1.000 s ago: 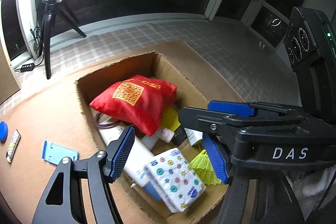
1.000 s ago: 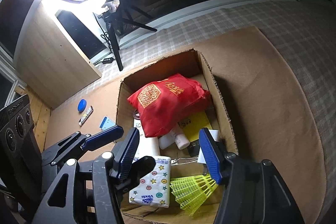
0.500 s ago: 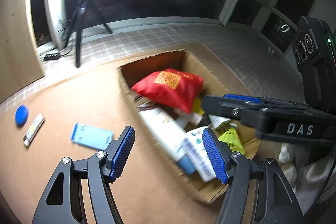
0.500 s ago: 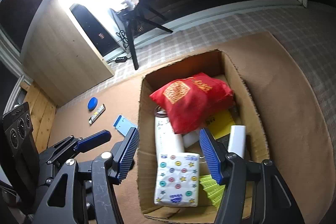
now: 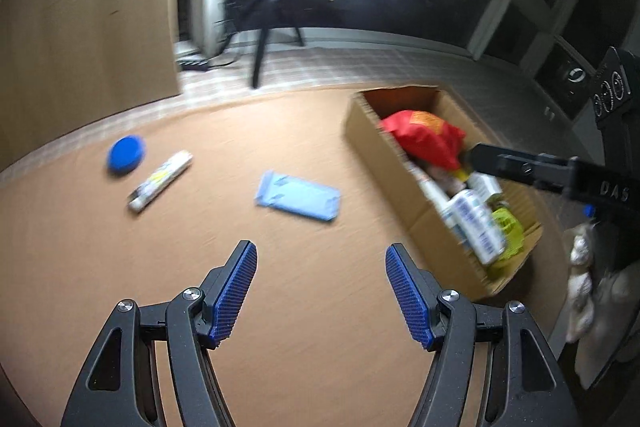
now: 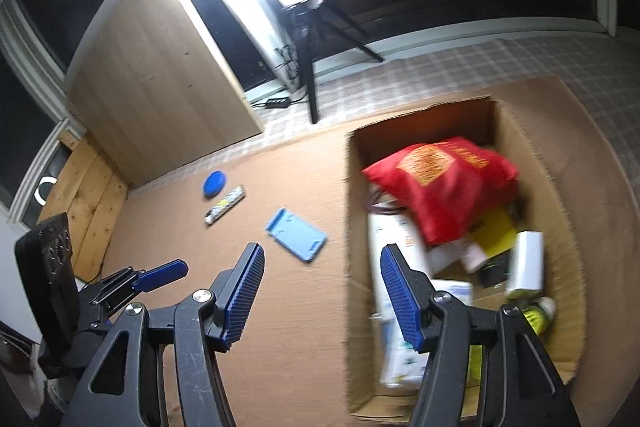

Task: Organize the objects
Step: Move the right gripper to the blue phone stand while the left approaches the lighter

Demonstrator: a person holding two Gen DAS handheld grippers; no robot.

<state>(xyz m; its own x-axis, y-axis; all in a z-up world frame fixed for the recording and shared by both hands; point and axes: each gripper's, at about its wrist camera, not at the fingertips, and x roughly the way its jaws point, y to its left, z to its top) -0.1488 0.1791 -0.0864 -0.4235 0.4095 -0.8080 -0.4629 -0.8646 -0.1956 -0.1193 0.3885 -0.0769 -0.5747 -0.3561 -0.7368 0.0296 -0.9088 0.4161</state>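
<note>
We hold left gripper [image 5: 321,291] released, empty, above brown mat [image 5: 160,267]. Right gripper [image 6: 322,291] also released, empty, over near edge of cardboard box [image 6: 520,131]. Red bag [image 6: 444,187] lies inside box. Light-blue case [image 5: 298,201], blue disc [image 5: 125,153], striped tube [image 5: 160,181] lie on mat, left of box.

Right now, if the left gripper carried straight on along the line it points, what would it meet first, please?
Probably the bare brown mat: the left gripper stands open and empty above it. The light blue tray lies further ahead, though depth is hard to judge.
</note>
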